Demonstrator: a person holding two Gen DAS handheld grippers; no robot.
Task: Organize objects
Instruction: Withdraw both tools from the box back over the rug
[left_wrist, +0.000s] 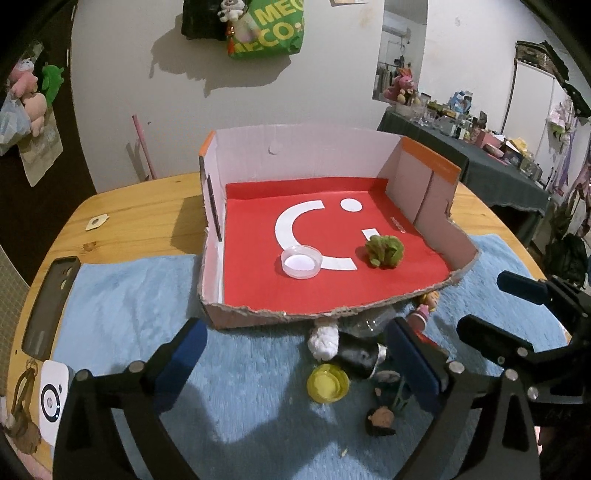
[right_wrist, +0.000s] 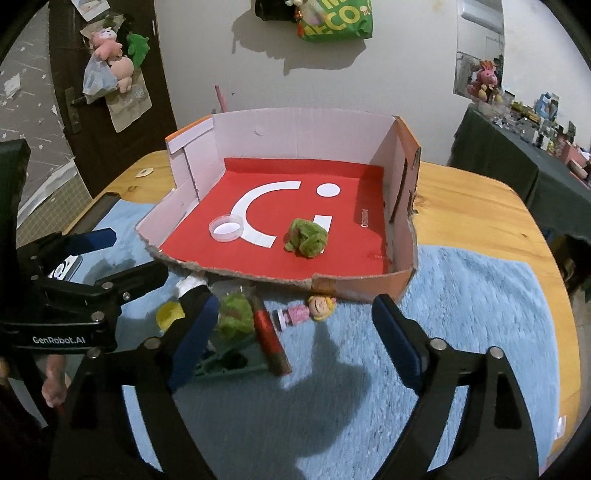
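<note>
1. Currently both claws are held apart and empty: left gripper (left_wrist: 295, 354), right gripper (right_wrist: 295, 332), above the fluffy blue towel (right_wrist: 461, 314).
2. Loose items are piled just before the torn red-floored cardboard box (right_wrist: 402, 206): yellow plastic cap (left_wrist: 328, 382), white cotton-like lump (left_wrist: 323, 341), small pink blonde doll (right_wrist: 306, 310), red-brown cylinder (right_wrist: 271, 339).
3. Already in the box: clear plastic lid (left_wrist: 301, 261), green crumpled soft lump (left_wrist: 384, 251).
4. Handling is judged light; the doll is rigid and best pinched across the body, the cap gripped by the rim, slippery.
5. Readable writing: "GenRobot.AI" on the left gripper, partial "MEG/ECO" on the green hanging bag (left_wrist: 277, 29).
</note>
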